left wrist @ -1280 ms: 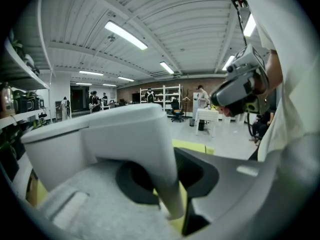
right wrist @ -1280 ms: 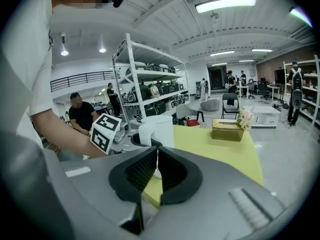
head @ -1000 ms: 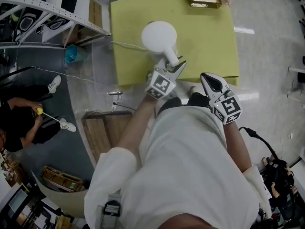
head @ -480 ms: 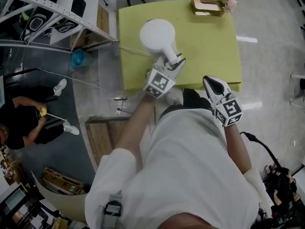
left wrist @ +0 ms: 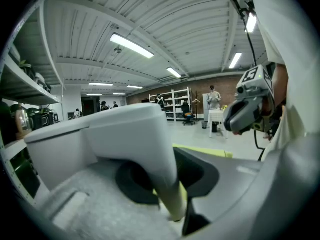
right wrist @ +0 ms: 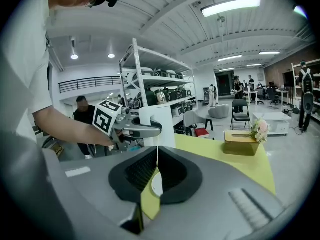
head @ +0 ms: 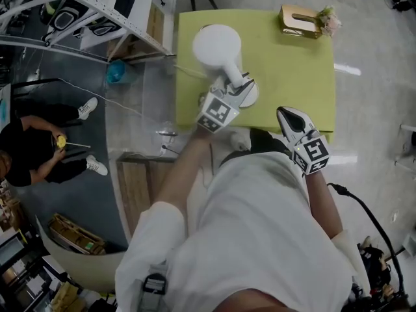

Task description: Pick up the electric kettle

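Head view, with both gripper views. The electric kettle, white and round-topped, stands over the 11 o'clock part of the yellow-green table, its handle reaching out toward 5 o'clock. The left gripper comes in from 6 o'clock and has its claw pinched on that handle. In the left gripper view the white handle fills the space between the two grey jaws, which bear on it from either side. Whether the kettle's underside touches the table cannot be told from any view. A white disc lies on the table just beside the left gripper, at its 3 o'clock, near the table's 6 o'clock edge. The right gripper hangs at 4 o'clock of the left one, over that same table edge and apart from the kettle. In the right gripper view its jaws are pressed together along a thin seam, with nothing between them. A wooden tissue box sits at the table's 1 o'clock corner, with a small bunch of flowers touching its 3 o'clock end. Off the table, a metal shelving rack runs across the 10 o'clock corner of the head view, and a seated person is on the floor at 9 o'clock.
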Action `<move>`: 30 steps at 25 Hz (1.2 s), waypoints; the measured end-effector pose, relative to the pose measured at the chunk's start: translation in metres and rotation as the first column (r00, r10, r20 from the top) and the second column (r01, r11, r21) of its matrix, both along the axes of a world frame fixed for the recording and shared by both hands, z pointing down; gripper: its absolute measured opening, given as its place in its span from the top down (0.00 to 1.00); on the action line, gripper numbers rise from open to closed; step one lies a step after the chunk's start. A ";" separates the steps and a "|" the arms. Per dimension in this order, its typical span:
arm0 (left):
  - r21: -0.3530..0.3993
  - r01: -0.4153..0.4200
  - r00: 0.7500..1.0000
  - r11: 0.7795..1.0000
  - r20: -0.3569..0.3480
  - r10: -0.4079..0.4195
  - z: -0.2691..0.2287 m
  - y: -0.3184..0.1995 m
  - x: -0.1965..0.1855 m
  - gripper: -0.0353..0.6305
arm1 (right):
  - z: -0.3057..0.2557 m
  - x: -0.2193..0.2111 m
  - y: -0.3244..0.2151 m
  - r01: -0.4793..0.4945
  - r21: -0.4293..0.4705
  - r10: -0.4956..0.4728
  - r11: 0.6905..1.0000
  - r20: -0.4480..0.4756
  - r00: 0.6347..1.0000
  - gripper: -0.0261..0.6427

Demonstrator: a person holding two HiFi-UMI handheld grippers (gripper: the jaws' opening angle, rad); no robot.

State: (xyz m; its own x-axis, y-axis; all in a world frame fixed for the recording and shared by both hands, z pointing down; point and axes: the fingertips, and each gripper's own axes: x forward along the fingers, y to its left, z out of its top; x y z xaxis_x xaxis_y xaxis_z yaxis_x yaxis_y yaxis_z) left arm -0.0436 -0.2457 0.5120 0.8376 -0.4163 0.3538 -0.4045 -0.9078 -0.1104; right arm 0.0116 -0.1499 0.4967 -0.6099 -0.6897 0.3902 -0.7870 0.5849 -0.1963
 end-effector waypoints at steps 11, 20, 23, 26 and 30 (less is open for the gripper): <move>-0.018 0.077 0.997 0.997 0.019 -0.076 0.020 -0.076 -0.014 0.82 | 0.015 0.004 -0.051 0.053 -0.052 -0.053 0.997 0.000 0.999 0.95; -0.041 0.115 0.993 0.993 0.031 -0.114 0.050 -0.136 -0.015 0.82 | 0.029 0.006 -0.093 0.084 -0.105 -0.085 0.991 0.001 0.996 0.95; -0.059 0.127 0.992 0.990 0.030 -0.126 0.058 -0.149 -0.013 0.82 | 0.036 0.008 -0.106 0.092 -0.119 -0.093 0.989 0.002 0.996 0.95; -0.073 0.134 0.991 0.988 0.029 -0.132 0.071 -0.160 -0.009 0.82 | 0.045 0.010 -0.117 0.097 -0.135 -0.097 0.986 0.008 0.995 0.95; -0.089 0.135 0.991 0.987 0.037 -0.132 0.088 -0.171 -0.007 0.82 | 0.054 0.010 -0.127 0.103 -0.151 -0.102 0.983 0.014 0.995 0.95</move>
